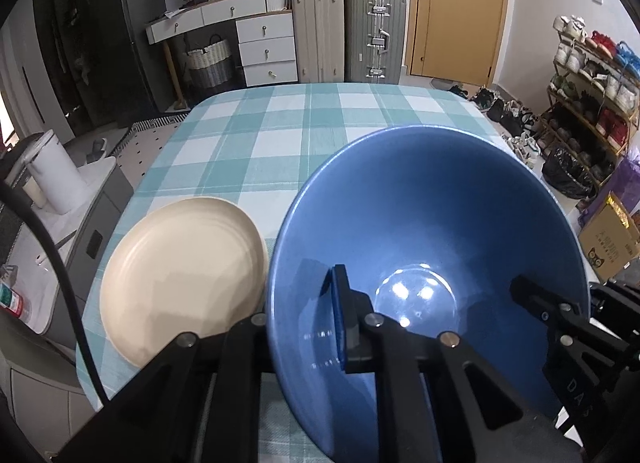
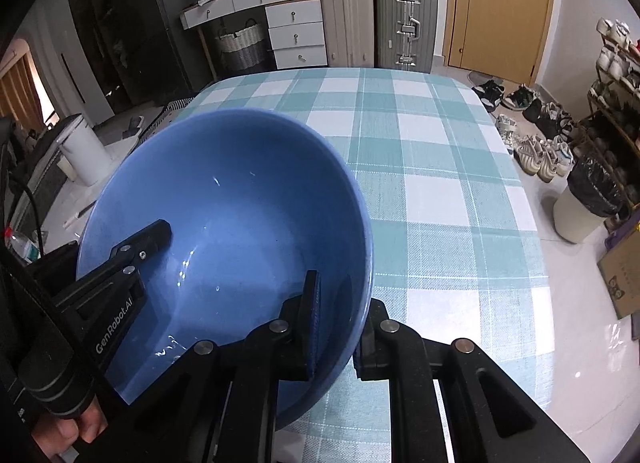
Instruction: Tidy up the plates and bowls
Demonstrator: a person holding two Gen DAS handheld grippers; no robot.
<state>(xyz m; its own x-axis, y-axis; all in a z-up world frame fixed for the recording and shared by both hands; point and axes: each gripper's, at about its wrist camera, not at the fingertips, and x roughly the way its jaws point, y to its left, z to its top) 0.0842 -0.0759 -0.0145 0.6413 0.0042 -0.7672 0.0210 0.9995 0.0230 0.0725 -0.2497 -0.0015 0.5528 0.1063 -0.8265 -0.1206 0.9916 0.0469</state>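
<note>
A large blue bowl (image 1: 420,231) is held over the checked tablecloth by both grippers. My left gripper (image 1: 304,323) is shut on its left rim, one finger inside and one outside. My right gripper (image 2: 340,323) is shut on its right rim the same way; the bowl (image 2: 240,191) fills the left of the right wrist view. The right gripper's finger (image 1: 536,299) shows at the bowl's far rim in the left wrist view, and the left one's (image 2: 140,247) in the right wrist view. A beige plate (image 1: 184,279) lies on the table just left of the bowl.
The table (image 1: 288,135) carries a teal and white checked cloth (image 2: 432,167). Beyond it stand suitcases (image 1: 372,35), a white drawer desk (image 1: 264,47) and a wooden door (image 1: 460,7). A shoe rack (image 1: 592,95) and a bin (image 2: 588,199) are on the right.
</note>
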